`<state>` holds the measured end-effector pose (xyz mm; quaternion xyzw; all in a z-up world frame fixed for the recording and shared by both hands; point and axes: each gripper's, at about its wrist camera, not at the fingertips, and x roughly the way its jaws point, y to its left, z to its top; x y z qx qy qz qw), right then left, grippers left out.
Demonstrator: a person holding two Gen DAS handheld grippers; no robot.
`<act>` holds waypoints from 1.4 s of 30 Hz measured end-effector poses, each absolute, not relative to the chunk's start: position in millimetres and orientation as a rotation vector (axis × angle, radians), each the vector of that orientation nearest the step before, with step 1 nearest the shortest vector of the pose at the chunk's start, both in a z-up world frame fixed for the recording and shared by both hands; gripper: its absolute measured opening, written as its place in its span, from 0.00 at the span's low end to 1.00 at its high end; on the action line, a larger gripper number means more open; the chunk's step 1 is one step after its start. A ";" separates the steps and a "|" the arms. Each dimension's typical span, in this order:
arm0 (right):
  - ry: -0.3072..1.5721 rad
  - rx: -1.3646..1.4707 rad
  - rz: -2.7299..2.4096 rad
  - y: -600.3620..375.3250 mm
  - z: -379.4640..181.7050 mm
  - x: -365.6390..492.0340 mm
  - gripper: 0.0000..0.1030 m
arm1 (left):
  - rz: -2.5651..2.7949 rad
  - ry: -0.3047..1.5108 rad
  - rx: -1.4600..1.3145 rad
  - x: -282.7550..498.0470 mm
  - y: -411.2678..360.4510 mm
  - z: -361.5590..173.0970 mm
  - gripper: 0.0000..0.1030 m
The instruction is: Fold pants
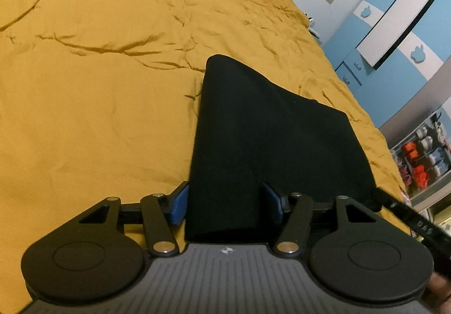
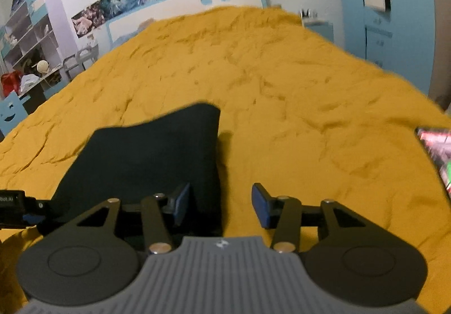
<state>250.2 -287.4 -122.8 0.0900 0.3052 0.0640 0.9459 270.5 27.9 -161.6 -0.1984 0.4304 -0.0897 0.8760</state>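
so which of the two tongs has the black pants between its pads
The left tongs: the folded black pants fill the gap between the blue pads. The right tongs are open over the yellow bedspread.

Right gripper (image 2: 221,204) jaws apart, blue pads clear of cloth. Folded black pants (image 2: 146,156) ahead and left, edge reaching between the jaws, lying on mustard bedspread (image 2: 282,88). Left gripper (image 2: 17,211) far left.

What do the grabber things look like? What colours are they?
The left gripper and right gripper look alike: black jointed arms with silver rivets, round black discs either side, a grey ribbed body bearing a small white logo, and blue pads on the fingers.
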 end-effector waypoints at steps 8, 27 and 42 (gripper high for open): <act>0.616 0.235 0.199 -288.3 -104.7 276.3 0.46 | -0.171 0.840 -0.375 278.0 33.5 -131.9 0.68; 0.884 0.400 0.388 -310.0 -141.0 336.8 0.61 | -0.291 1.025 -0.340 338.5 34.6 -157.7 0.79; 0.989 0.460 0.482 -309.4 -152.9 364.3 0.68 | -0.345 1.079 -0.432 360.9 40.5 -171.9 0.84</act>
